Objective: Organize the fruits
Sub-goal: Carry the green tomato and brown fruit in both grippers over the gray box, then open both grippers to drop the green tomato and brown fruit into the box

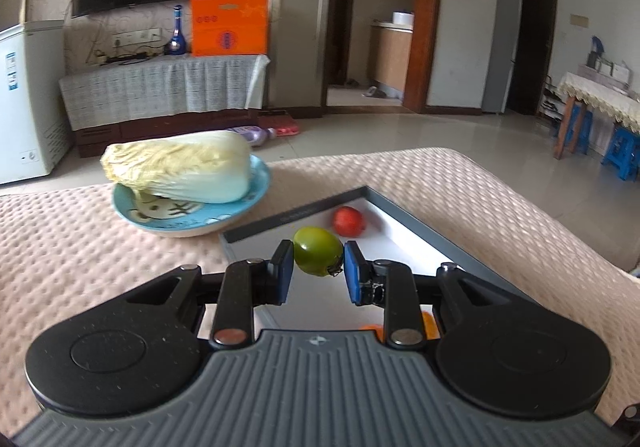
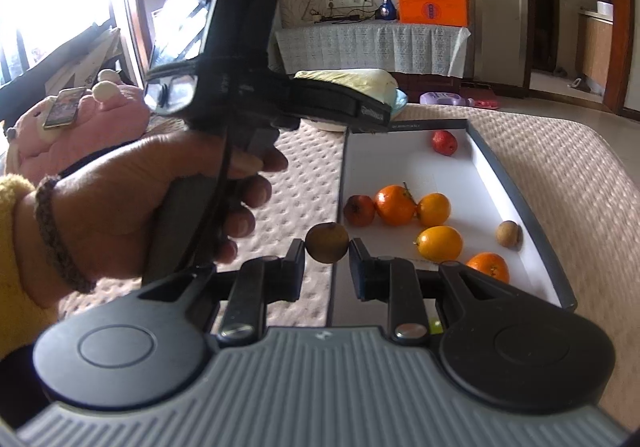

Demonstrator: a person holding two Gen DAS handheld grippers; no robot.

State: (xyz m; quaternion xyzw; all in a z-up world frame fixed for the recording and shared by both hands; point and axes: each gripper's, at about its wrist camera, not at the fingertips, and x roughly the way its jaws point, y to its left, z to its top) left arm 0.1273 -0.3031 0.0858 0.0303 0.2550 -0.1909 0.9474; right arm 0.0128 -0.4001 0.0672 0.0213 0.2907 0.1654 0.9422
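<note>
While both grippers were loaded above the box, the scene read as follows.

Left gripper (image 1: 318,267): clamped on a green fruit (image 1: 318,256), pads pressing its two sides, held over the near half of the box (image 1: 420,215).

Right gripper (image 2: 327,261): closed on a small brown fruit (image 2: 327,242), held above the box's left rim, at about 9 o'clock from the orange cluster.

Slip risk: both fruits were round and pinched only at their widest points; a jolt or a tilt of the hand could have let either roll out, in my judgement.

Rim risk: the brown fruit hung over the edge line, so a release there might have dropped it onto the quilted cover (image 2: 296,203) instead of inside.

Collision risk: the left hand (image 2: 160,199) and its device sat close at 10 o'clock of the right gripper; crossing paths could have knocked a fruit loose.

Box contents: a red fruit (image 2: 444,142) at 12 o'clock, four orange citrus fruits, one (image 2: 395,205) touching a dark red fruit (image 2: 359,210), and a tan fruit (image 2: 509,234) near the right wall at 3 o'clock.

Blue plate (image 1: 248,203): at 10 o'clock of the box, holding a napa cabbage (image 1: 180,167), no fruit.
</note>
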